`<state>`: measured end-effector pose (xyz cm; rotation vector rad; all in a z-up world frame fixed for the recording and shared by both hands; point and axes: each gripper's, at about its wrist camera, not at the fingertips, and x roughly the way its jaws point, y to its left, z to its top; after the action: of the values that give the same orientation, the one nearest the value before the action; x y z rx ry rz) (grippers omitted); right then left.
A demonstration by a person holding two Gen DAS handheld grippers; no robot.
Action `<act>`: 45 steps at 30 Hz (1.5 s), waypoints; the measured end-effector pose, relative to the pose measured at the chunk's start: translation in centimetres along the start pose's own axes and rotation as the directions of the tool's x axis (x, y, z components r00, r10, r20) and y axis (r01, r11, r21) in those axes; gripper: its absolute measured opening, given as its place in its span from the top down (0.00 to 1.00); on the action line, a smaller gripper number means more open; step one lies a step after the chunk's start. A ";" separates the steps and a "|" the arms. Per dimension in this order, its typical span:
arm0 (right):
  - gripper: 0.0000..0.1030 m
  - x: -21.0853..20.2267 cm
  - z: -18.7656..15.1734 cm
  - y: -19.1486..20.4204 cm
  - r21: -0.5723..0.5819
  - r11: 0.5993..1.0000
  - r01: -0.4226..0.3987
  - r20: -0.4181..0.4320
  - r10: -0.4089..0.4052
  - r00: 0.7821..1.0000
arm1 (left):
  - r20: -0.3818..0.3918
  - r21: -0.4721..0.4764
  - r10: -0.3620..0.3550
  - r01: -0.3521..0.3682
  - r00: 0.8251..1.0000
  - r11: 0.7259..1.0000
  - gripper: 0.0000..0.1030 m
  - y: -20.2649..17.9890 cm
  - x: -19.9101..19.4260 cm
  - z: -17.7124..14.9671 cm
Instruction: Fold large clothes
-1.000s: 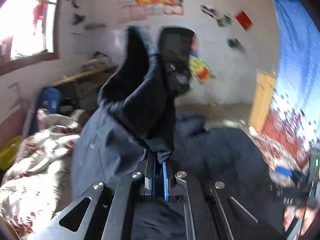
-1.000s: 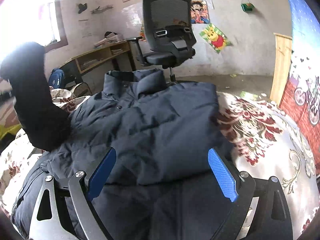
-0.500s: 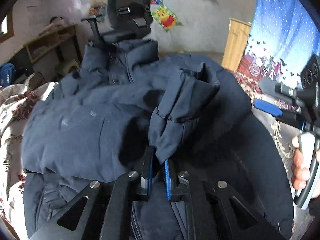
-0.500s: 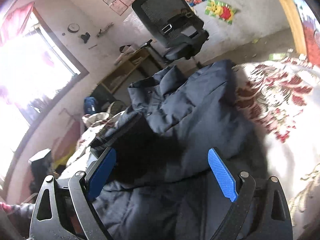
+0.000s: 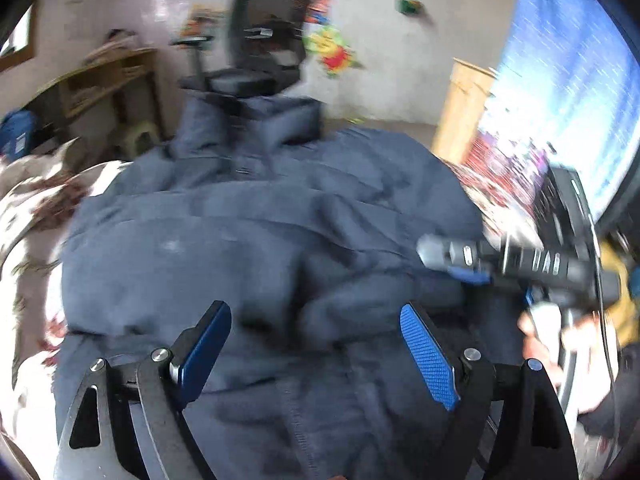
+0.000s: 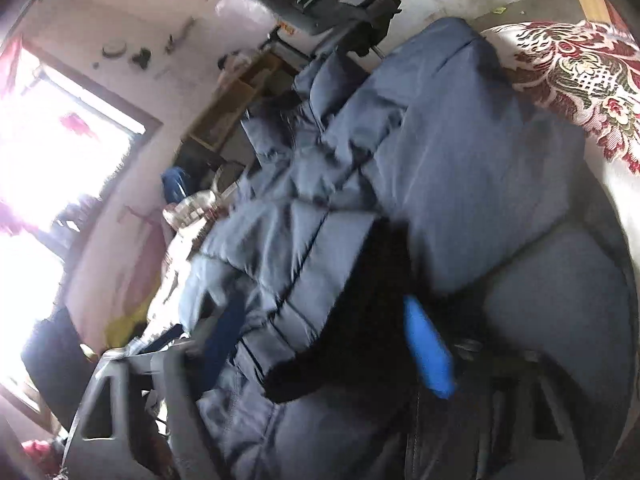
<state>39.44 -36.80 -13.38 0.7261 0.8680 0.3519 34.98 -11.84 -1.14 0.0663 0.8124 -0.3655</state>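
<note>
A bed covered with a white spread patterned in dark red and green flowers carries everything here — the cloth shows at the left edge in the left wrist view and at the upper right in the right wrist view. Directly on it lies a navy padded jacket, collar toward the far end, covering most of the spread.

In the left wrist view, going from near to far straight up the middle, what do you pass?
Left gripper with jaws open → navy jacket → jacket collar → office chair → wall.
</note>
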 end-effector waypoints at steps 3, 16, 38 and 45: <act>0.92 -0.5 -0.1 0.5 -0.015 0.999 0.045 0.014 -0.045 0.999 | 0.033 -0.102 0.067 -0.063 0.997 0.993 0.17 3.0 -1.3 0.4; 0.95 -6.2 2.5 3.1 -0.165 0.921 0.354 0.231 -0.313 0.921 | 0.017 -0.132 0.287 -0.282 0.958 0.950 0.17 10.7 -0.8 0.7; 0.61 -1.2 -1.1 6.7 -0.502 0.737 0.453 0.204 -0.408 0.890 | -0.165 -0.184 0.217 -0.247 0.962 0.951 0.05 11.0 7.7 -0.9; 0.52 -1.3 -0.9 6.5 -0.468 0.764 0.444 0.194 -0.401 0.895 | -0.158 -0.208 0.211 -0.242 0.965 0.948 0.00 11.5 7.8 -1.2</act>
<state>37.93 -32.51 -8.41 0.0425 0.7883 0.1254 43.04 -3.12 -8.48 -0.0282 0.9646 -0.0492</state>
